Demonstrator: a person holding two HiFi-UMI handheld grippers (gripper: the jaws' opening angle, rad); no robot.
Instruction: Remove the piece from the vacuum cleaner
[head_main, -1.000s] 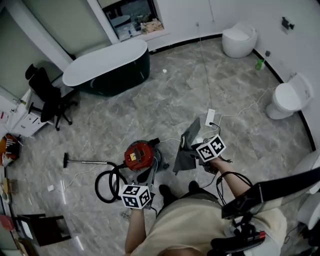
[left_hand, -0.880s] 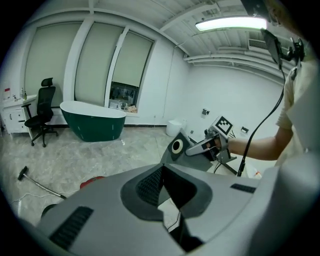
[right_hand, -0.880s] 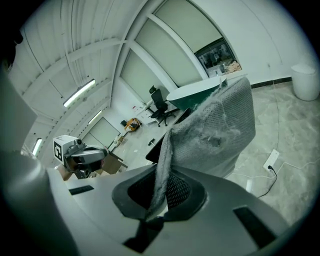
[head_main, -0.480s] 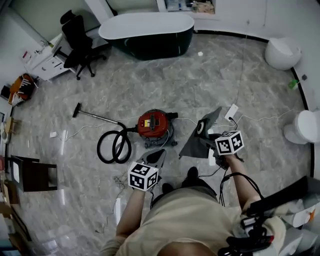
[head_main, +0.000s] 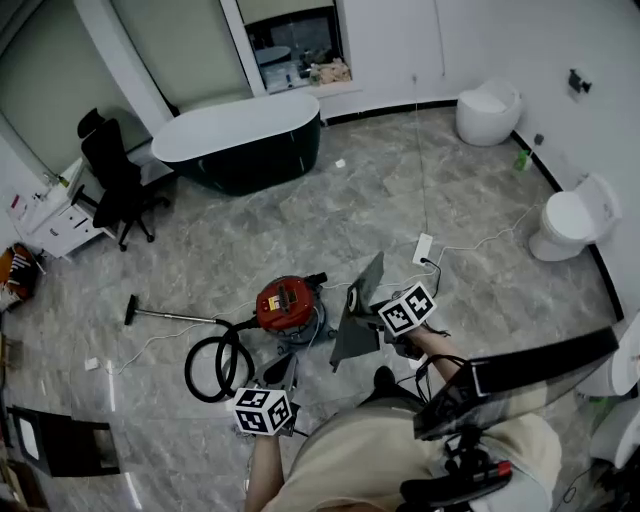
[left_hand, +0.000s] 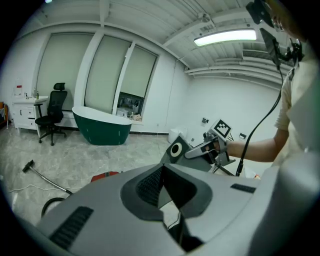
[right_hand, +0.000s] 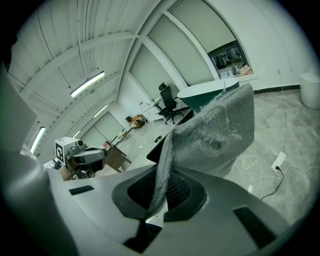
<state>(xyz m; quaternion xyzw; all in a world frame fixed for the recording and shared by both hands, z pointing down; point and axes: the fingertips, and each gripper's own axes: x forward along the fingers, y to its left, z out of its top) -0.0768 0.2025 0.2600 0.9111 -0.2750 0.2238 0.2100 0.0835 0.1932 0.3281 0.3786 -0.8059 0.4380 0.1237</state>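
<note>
Grey woven fabric: the piece (right_hand: 220, 132), a dust bag with a dark collar plate and a round inlet, hangs in the air in the right tool (right_hand: 152, 207). The tool is pinched onto a thin fold at the bag's lower edge. In the head view the bag (head_main: 356, 312) hangs just left of the right tool (head_main: 377, 320). It is clear of the red vacuum cleaner (head_main: 285, 303), which stands on the floor (head_main: 400, 190) a little to the left with its hose (head_main: 208, 366) coiled beside it. The left tool (left_hand: 167, 202) is pressed together with nothing in it, and is held low near the person's body, apart from the bag.

Hazard, as judged: only one narrow fold of limp cloth is gripped, and the stiff collar plate hangs above it. A swing or a tilt of the wrist could draw the fold out of the pads. The bag would then drop to the floor and might shed dust. Trailing cables near the power strip (head_main: 421, 247) could also catch a foot.
</note>
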